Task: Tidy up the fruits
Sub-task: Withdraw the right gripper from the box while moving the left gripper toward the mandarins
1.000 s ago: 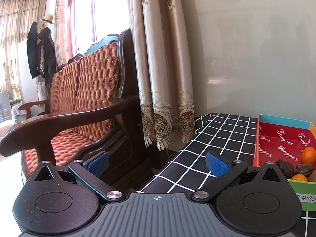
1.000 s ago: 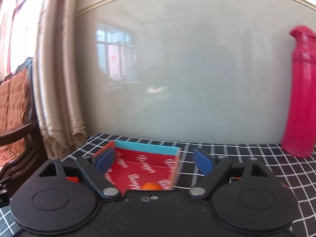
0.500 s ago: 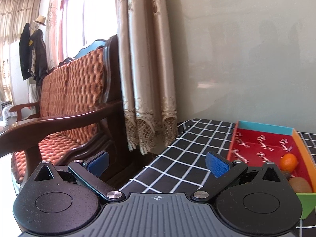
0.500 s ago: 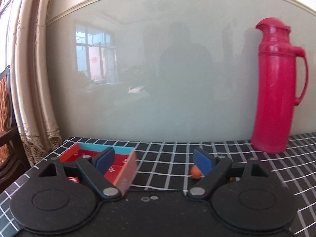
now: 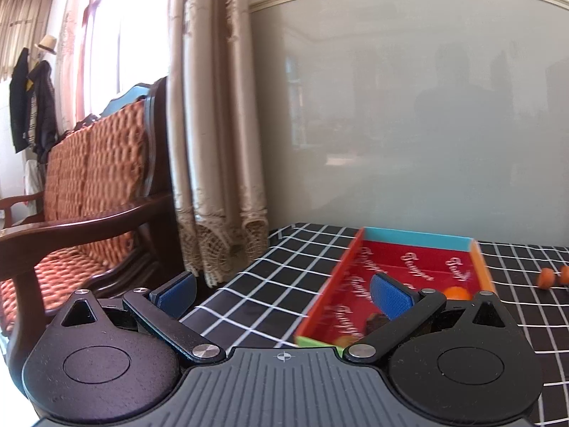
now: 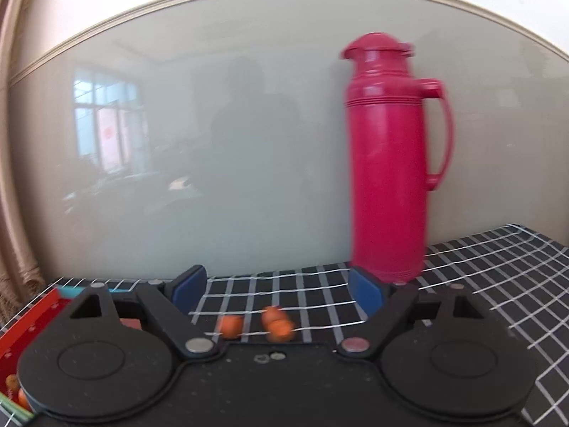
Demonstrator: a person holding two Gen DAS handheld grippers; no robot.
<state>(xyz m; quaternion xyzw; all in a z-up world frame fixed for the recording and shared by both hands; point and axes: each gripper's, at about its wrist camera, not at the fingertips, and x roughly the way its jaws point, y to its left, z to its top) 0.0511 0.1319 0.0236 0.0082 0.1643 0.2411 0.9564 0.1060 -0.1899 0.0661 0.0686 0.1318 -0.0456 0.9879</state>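
A red-lined cardboard tray [image 5: 402, 259] with blue and orange walls lies on the black checked tablecloth [image 5: 263, 284]. An orange fruit [image 5: 457, 292] and a dark fruit [image 5: 375, 320] show inside it. My left gripper [image 5: 282, 290] is open and empty, its right finger in front of the tray. Small orange fruits [image 5: 546, 278] lie loose on the cloth right of the tray. In the right wrist view three orange fruits [image 6: 231, 325] [image 6: 272, 314] [image 6: 281, 331] sit on the cloth just ahead of my right gripper [image 6: 275, 290], open and empty. The tray's corner [image 6: 39, 315] shows at the left.
A tall red thermos [image 6: 389, 163] stands at the back right against a grey glass wall panel [image 6: 231, 160]. Left of the table are a curtain [image 5: 217, 124] and a wooden bench with woven orange cushions [image 5: 89, 178]. The table's left edge runs just below the curtain.
Both views have swung to the right. The tray has shifted from the right edge toward the middle in the left view. In the right view the thermos came toward centre and loose orange fruits appeared.
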